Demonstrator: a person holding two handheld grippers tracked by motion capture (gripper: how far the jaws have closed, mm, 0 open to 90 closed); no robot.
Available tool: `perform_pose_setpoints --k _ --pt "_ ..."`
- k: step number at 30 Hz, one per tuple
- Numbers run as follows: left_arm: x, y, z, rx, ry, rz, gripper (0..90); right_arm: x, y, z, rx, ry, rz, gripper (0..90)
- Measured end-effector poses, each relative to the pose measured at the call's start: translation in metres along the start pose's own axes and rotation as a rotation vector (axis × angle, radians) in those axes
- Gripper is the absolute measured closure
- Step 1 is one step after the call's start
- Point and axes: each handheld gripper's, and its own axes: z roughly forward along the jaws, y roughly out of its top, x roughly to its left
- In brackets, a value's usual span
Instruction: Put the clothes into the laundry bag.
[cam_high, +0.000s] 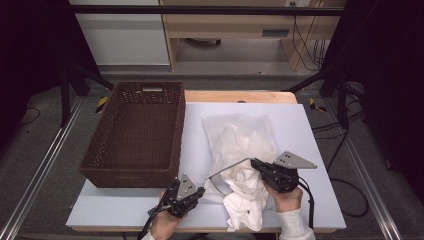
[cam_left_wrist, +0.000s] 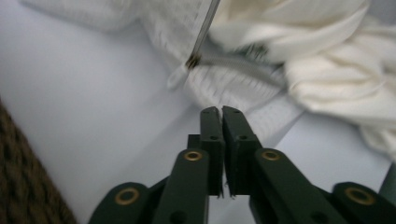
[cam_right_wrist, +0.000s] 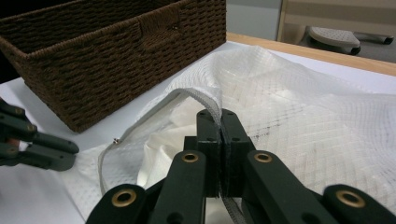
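right claw (cam_right_wrist: 220, 113): jaws pressed together, pinching the grey zipper edge of the white mesh laundry bag (cam_right_wrist: 299, 116)
left claw (cam_left_wrist: 221, 110): jaws pressed together, pinching nothing, just beside the bag
bag: on the white surface (cam_high: 310, 125), right of the brown wicker basket (cam_high: 135, 132), white cloth (cam_high: 245, 200) spilling out

A brown wicker basket (cam_high: 132, 135) sits on the white table (cam_high: 310, 150).

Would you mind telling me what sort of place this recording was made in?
Probably a lab recording station: a white-topped table framed by black metal rails, loose cables on the floor, and handheld black two-jaw grippers.
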Motion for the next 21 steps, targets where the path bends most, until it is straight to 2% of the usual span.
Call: perform_pose_setpoints --k 2,4,7,9,11,14,16,18,21 --pt "-0.007 0.012 0.002 -0.03 -0.007 0.015 64.4 -0.001 0.0 -0.001 -0.003 -0.003 0.013 88.8" --pt "-0.018 0.028 0.011 -0.052 -0.018 0.027 51.0 -0.001 0.0 -0.002 -0.002 -0.004 0.014 88.8" --pt "-0.034 0.042 0.029 -0.047 -0.05 0.06 42.3 -0.001 0.0 -0.002 -0.002 -0.008 0.01 88.8" --pt "-0.044 0.049 0.046 -0.025 -0.067 0.077 38.5 -0.002 0.0 -0.002 -0.003 -0.011 0.01 88.7" --pt "-0.049 0.054 0.063 -0.004 -0.077 0.076 35.0 -0.003 0.0 -0.003 -0.004 -0.012 0.016 88.7" --pt "-0.05 0.059 0.09 0.036 -0.095 0.036 31.9 -0.004 0.0 -0.004 -0.006 -0.011 0.017 88.7" --pt "-0.049 0.06 0.102 0.049 -0.099 0.009 31.7 -0.004 0.0 -0.003 -0.004 -0.011 0.019 88.8" --pt "-0.049 0.06 0.108 0.043 -0.089 0.01 39.2 -0.004 -0.001 -0.002 0.0 -0.011 0.013 88.8" --pt "-0.048 0.061 0.11 0.03 -0.068 0.029 66.1 -0.004 -0.001 -0.002 0.003 -0.013 0.014 88.8"
